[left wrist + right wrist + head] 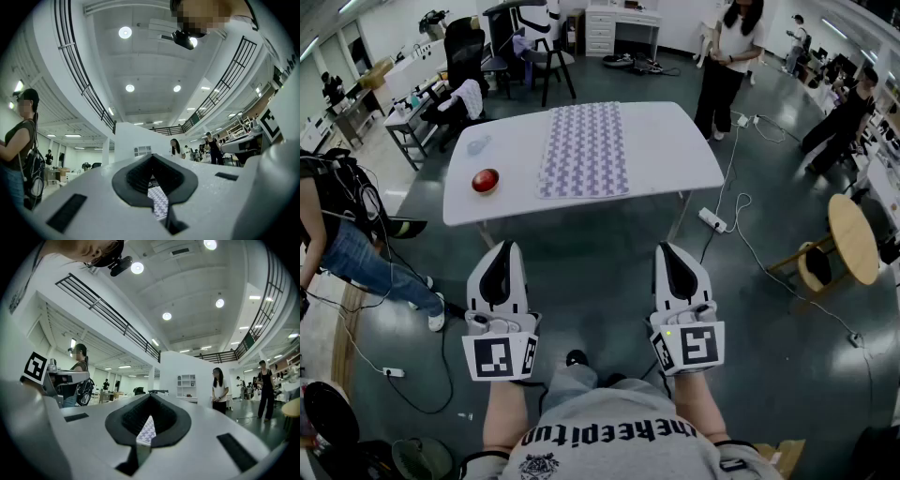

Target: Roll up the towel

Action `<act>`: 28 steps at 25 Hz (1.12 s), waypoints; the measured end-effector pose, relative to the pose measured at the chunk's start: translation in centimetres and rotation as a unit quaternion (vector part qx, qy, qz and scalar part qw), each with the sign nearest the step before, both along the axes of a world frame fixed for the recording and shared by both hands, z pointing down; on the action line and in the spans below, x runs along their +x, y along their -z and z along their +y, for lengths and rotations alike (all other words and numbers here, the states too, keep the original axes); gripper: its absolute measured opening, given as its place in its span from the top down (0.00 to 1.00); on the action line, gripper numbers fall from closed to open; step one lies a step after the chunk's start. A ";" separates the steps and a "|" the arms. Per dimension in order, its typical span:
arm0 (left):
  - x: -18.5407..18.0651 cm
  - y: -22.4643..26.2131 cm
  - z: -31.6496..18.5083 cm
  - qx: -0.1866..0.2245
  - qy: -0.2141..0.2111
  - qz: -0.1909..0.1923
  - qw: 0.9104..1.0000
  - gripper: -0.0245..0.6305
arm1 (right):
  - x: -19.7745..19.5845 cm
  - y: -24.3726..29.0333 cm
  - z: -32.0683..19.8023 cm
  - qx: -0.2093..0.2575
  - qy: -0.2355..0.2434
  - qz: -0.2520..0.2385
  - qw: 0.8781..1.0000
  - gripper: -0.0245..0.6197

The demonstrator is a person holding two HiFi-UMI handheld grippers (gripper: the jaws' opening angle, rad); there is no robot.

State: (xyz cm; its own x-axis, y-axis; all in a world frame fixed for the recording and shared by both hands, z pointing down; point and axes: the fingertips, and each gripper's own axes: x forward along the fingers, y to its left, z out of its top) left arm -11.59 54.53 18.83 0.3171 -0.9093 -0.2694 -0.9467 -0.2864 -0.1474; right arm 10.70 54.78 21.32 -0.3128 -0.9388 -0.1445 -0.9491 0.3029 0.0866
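Showing upside down in the head view, a line of print crossed the person's grey shirt (609,439), and I could not read it with certainty. Each gripper bore a cube with black-and-white square markers but no words. The towel (584,150), patterned in small purple-grey and white checks, lay flat and unrolled on the white table (675,141). Its long axis ran from the tabletop's near edge to its far edge, about midway between the left and right edges. A red round thing (486,180) sat toward the tabletop's near left corner, apart from the towel. The left gripper (507,249) and the right gripper (667,249) were held side by side over the floor, short of the table's near edge. Both pointed toward the table and touched nothing. In the left gripper view, the left gripper (153,161) had its jaws pressed together and empty. A slip of the towel's pattern (158,200) showed well beyond them through the notch, and a square marker showed at the right edge. In the right gripper view, the right gripper (151,401) was likewise clamped together on nothing. The towel (146,431) lay far off through its notch, and a square marker showed at the left.
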 end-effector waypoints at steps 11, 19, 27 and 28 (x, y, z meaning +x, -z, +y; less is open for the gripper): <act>-2.0 -0.7 -2.8 -0.001 -0.004 0.000 1.000 0.96 | -1.9 -0.5 -2.5 0.005 -0.009 0.005 1.000 0.96; -3.7 -0.8 -6.4 0.003 -0.039 0.025 0.999 0.96 | -3.7 0.2 -5.3 0.044 -0.008 0.005 0.999 0.96; -6.9 0.9 -9.5 0.017 -0.054 0.066 0.996 0.96 | -6.2 1.3 -8.1 0.042 -0.040 -0.002 0.998 0.96; -7.1 0.6 -9.9 0.019 -0.050 0.061 0.997 0.96 | -6.3 1.2 -8.5 0.042 -0.042 -0.001 0.998 0.96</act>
